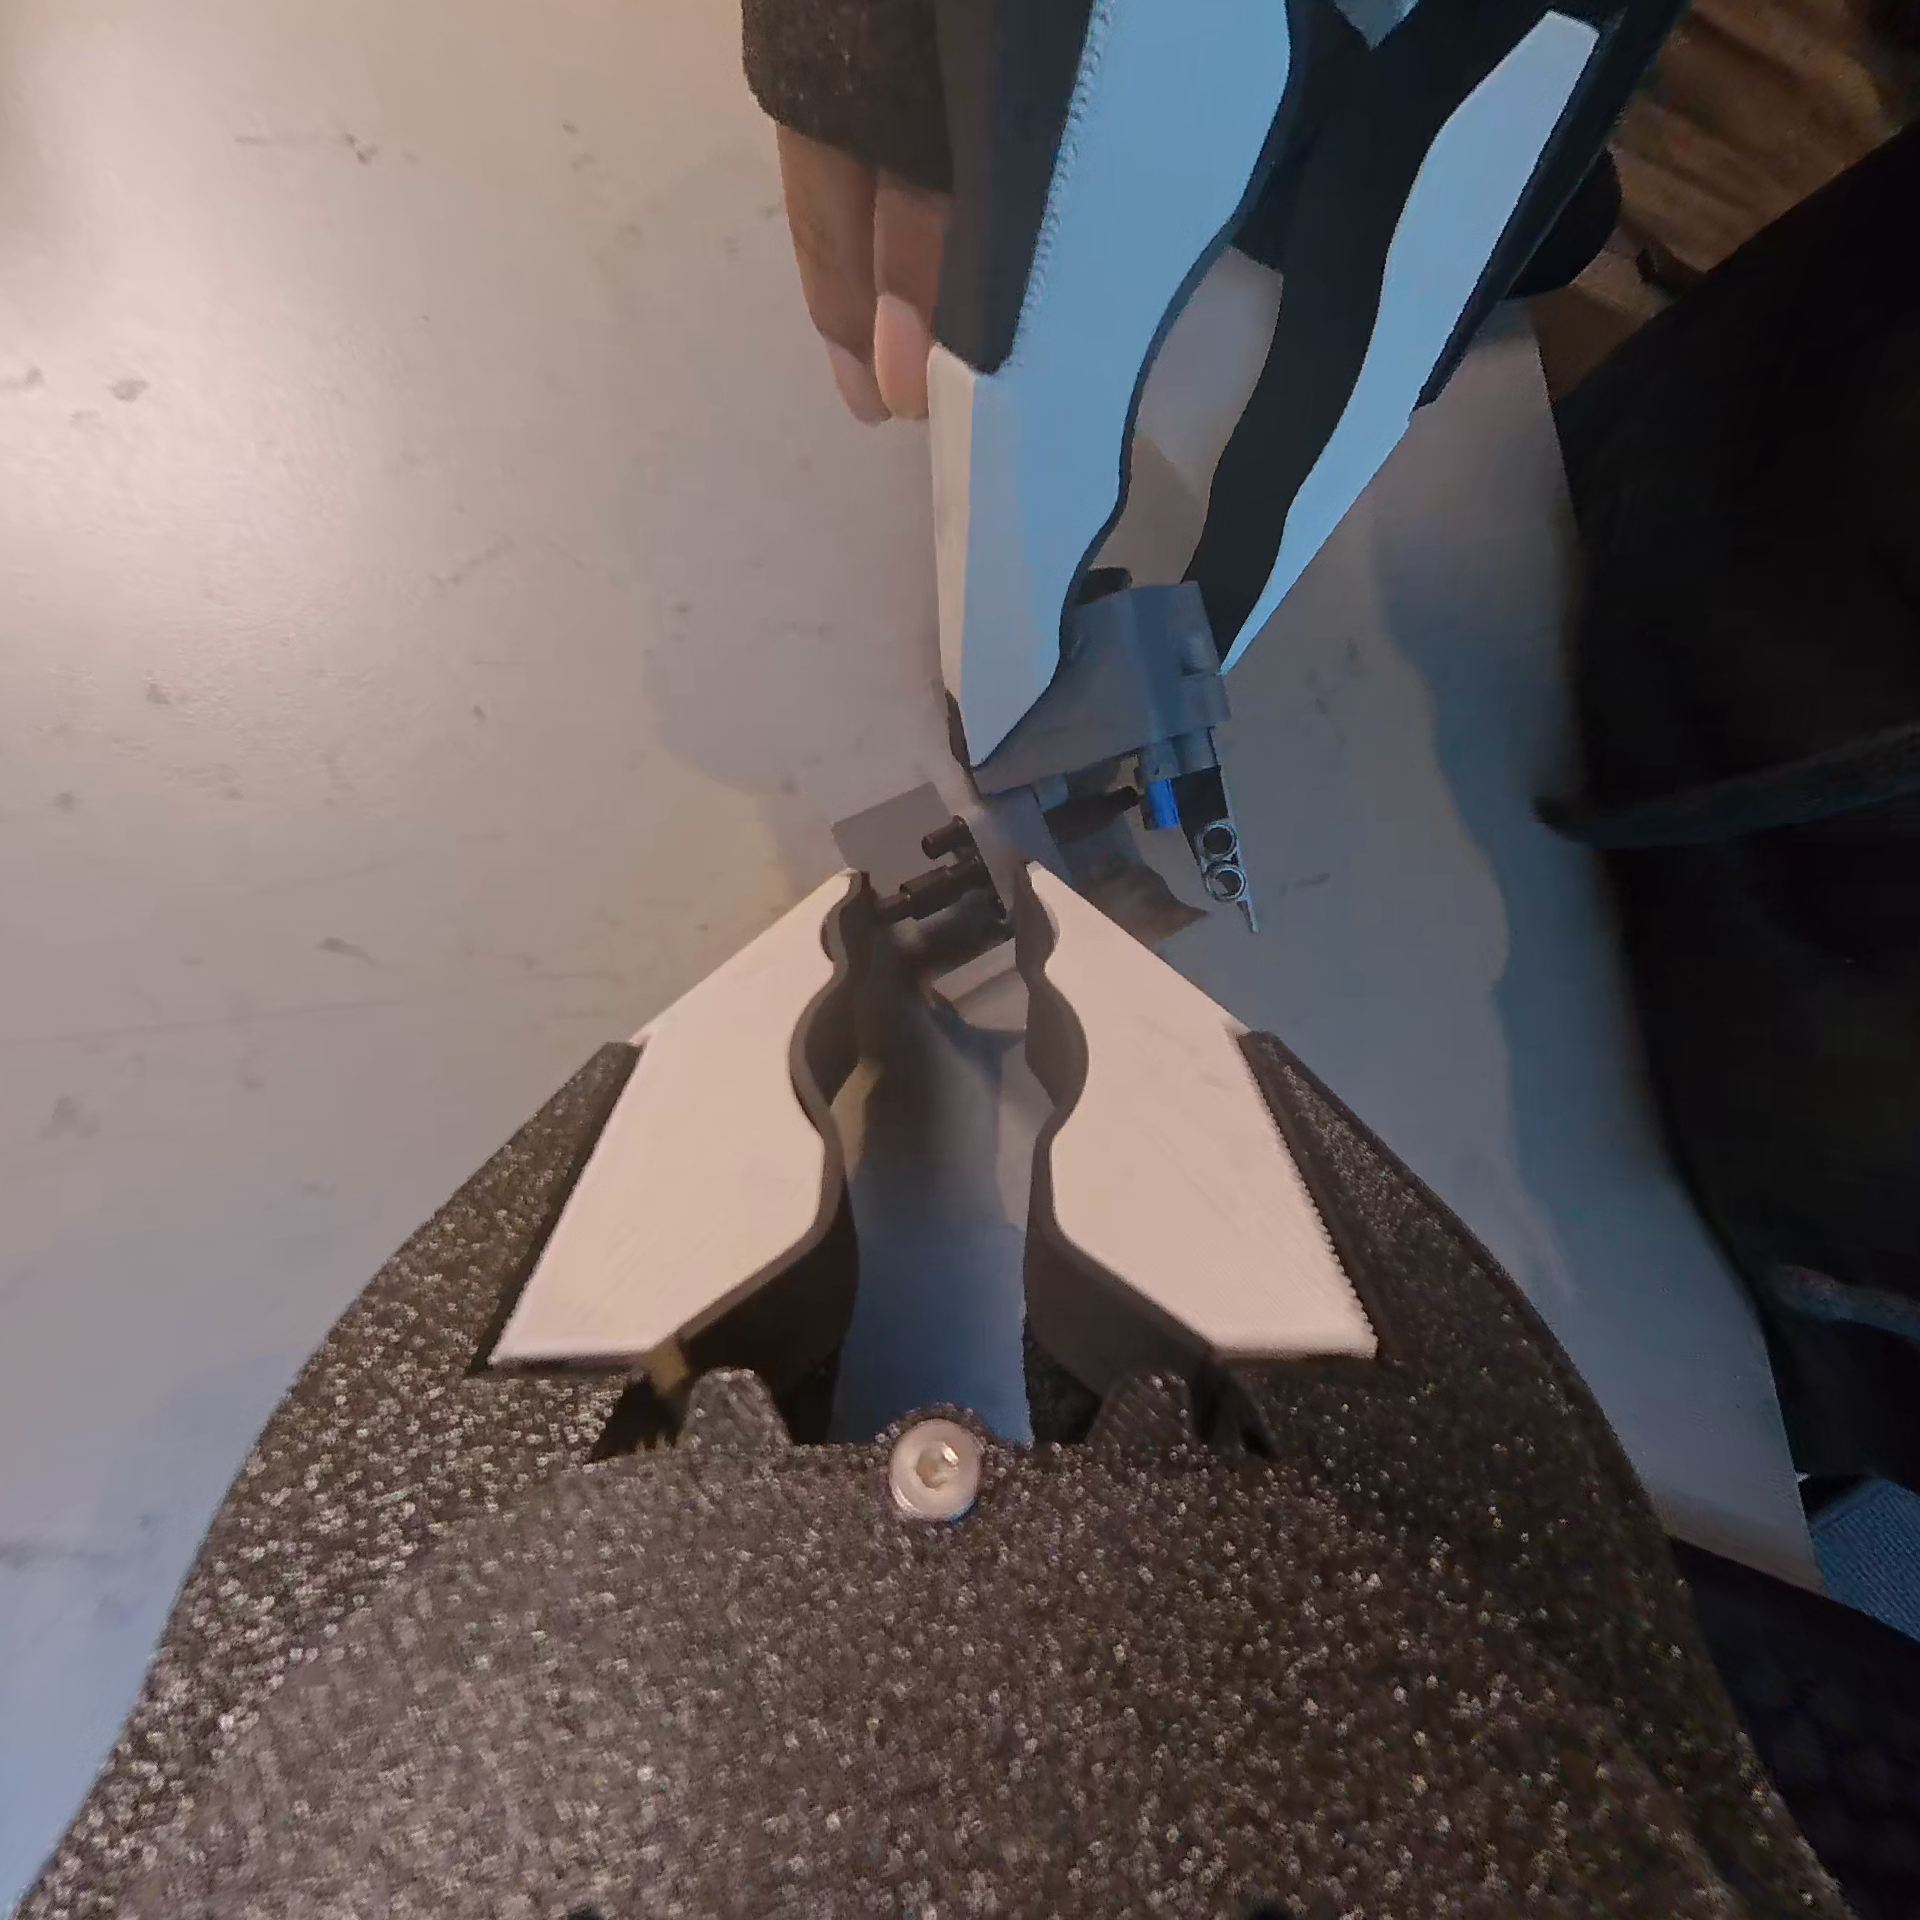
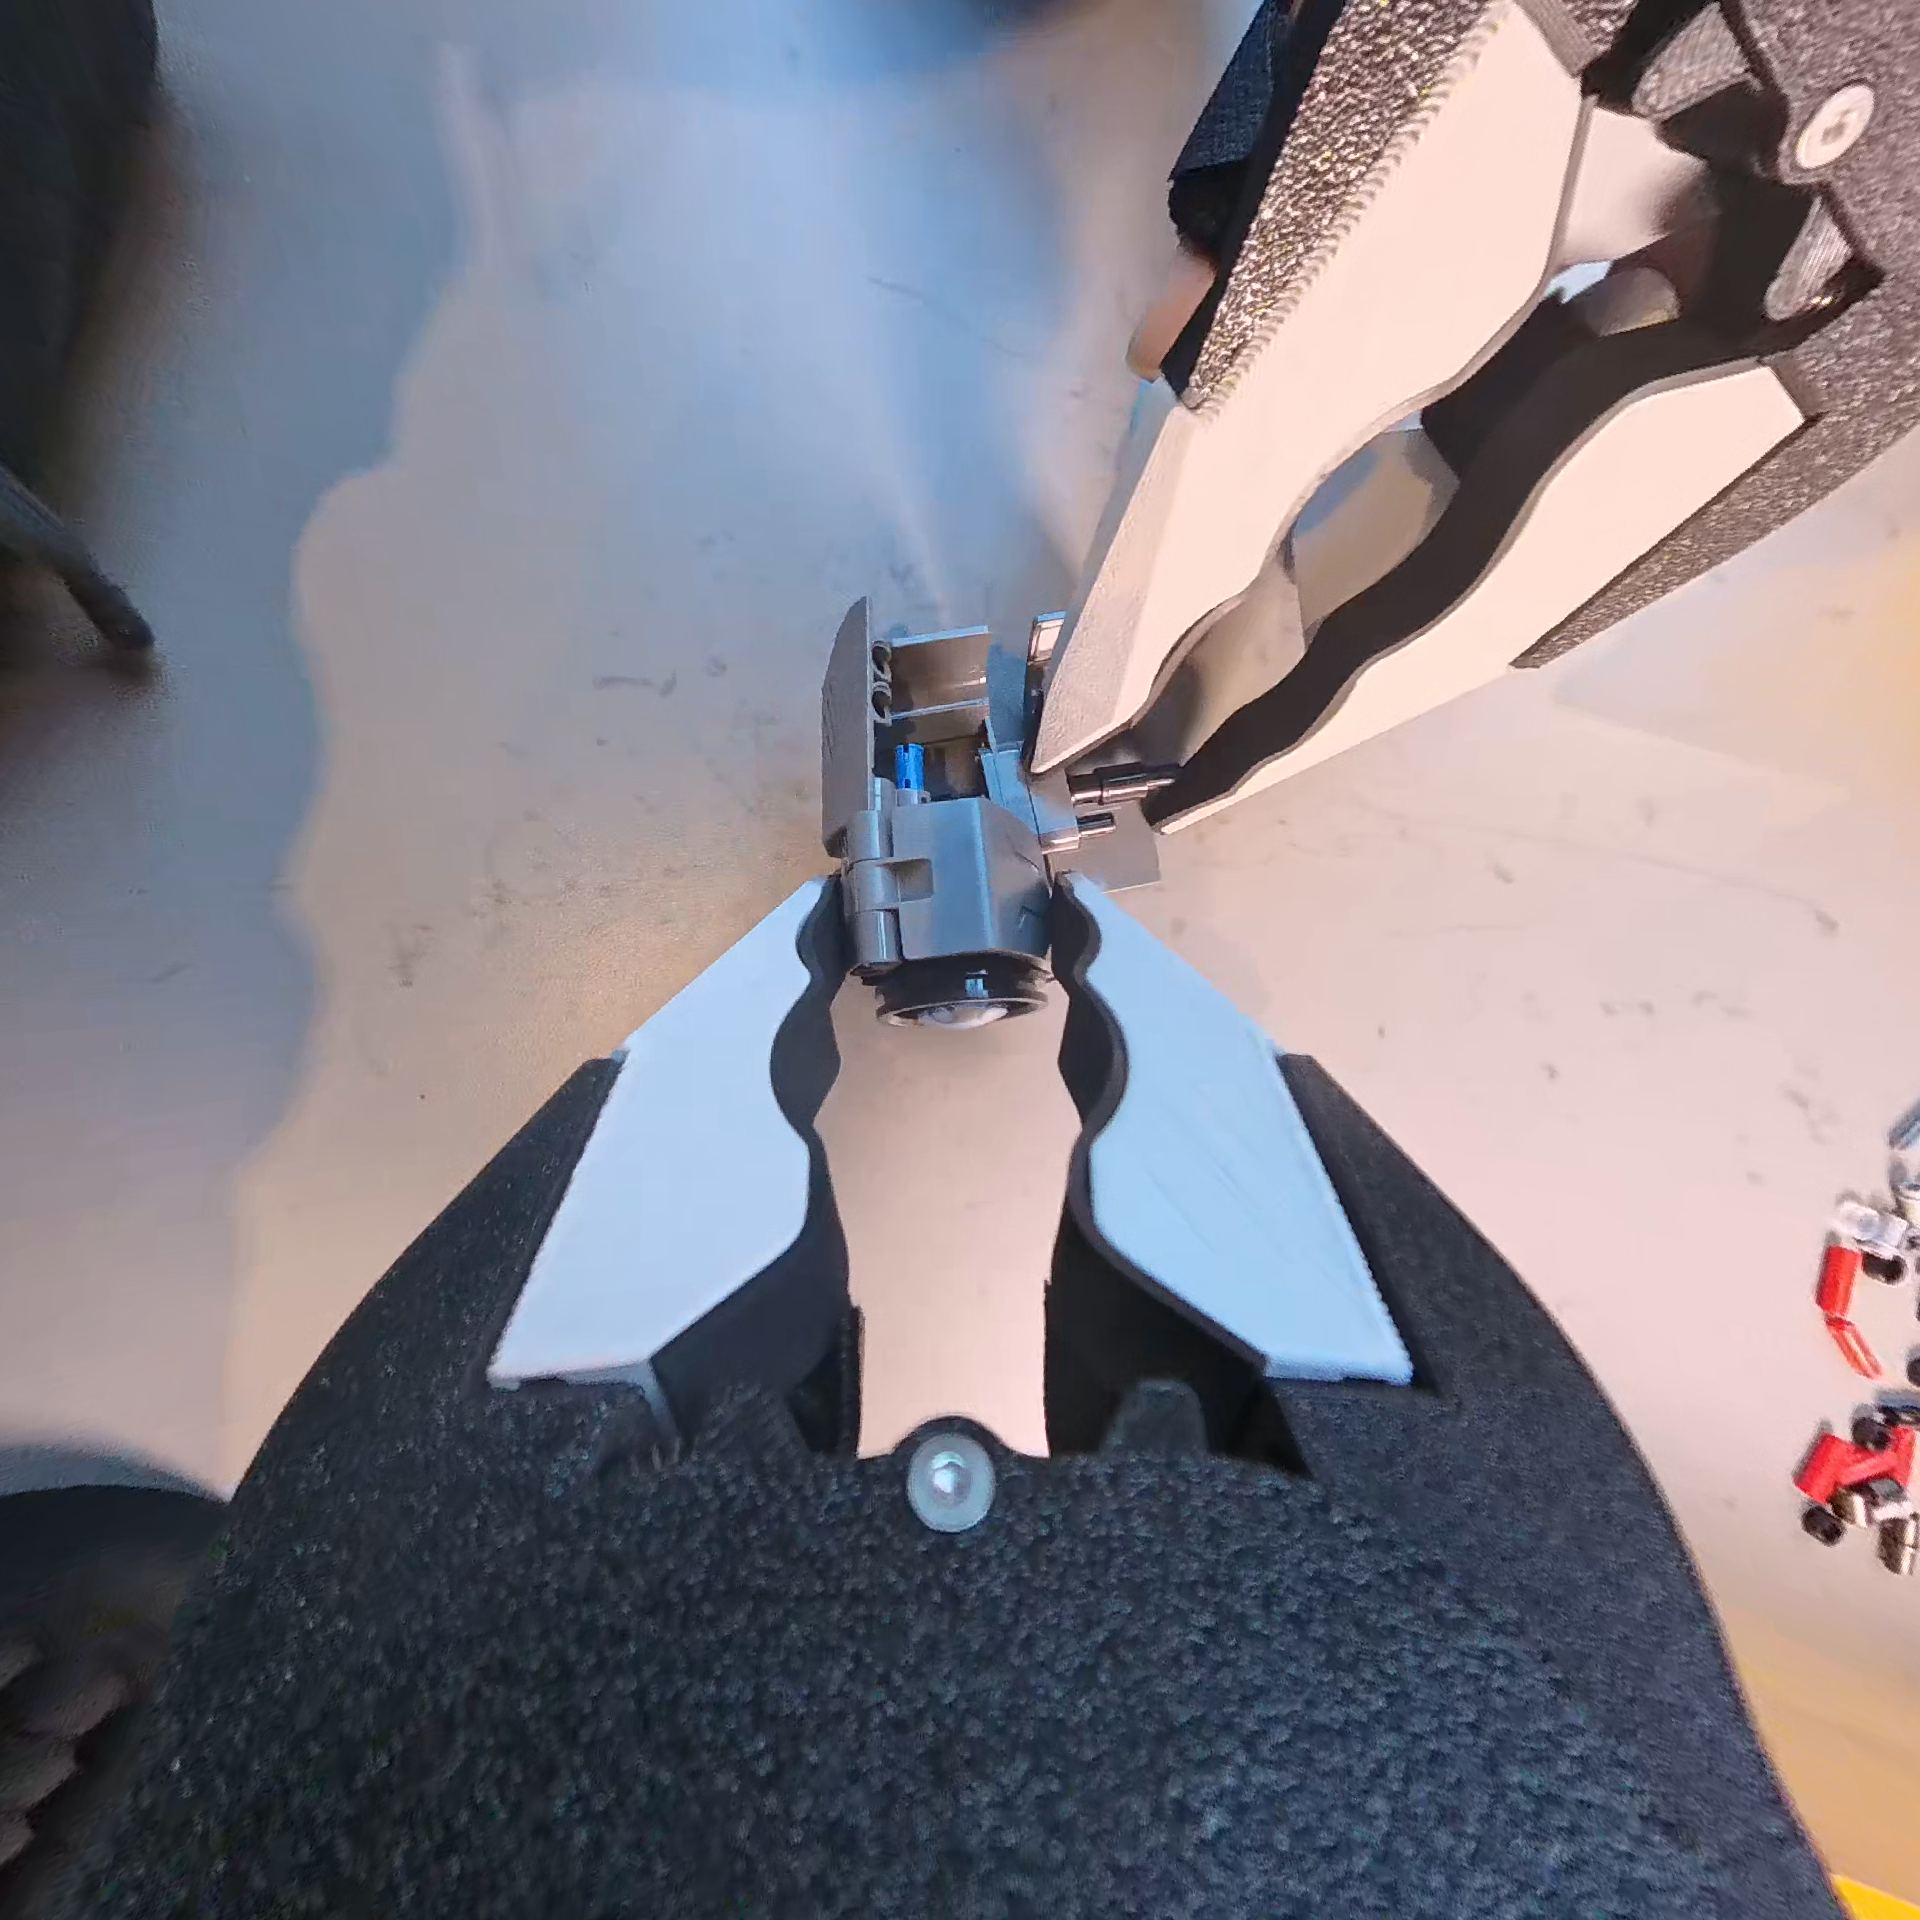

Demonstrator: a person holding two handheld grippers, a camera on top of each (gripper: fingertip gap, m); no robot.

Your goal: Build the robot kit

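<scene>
Now, landmark: grey brick assembly (image 2: 935, 862), a hinged grey block with a round black-rimmed end; it sits over the pale worktop (image 2: 520, 727), and I cannot tell whether it touches it.
Right gripper (image 2: 940, 904): fingers narrowed to the width of the assembly and clamped on its two flanks, just behind the round end.
Left gripper (image 1: 940, 894): fingers almost together, pinching a small grey piece with black pins (image 1: 914, 857).
Small piece vs. landmark: pressed against the assembly's side, at the end away from the round rim; I cannot tell whether the pins are seated or only touching.
Gripper relation: tips meet at the assembly from roughly opposite directions, very close, each on its own part.
Blue pin (image 2: 909, 764): stands inside the assembly, between the side panel and the block, untouched by either gripper.
Person's hand (image 1: 873, 312): dark-sleeved, behind the right gripper, well back from the assembly.
Loose parts: red and grey brick pieces (image 2: 1865, 1382) lie on the worktop, well apart from the assembly, on the left gripper's side.
Handling note: small, stiff parts; the pinch on the pins looks shallow.
</scene>
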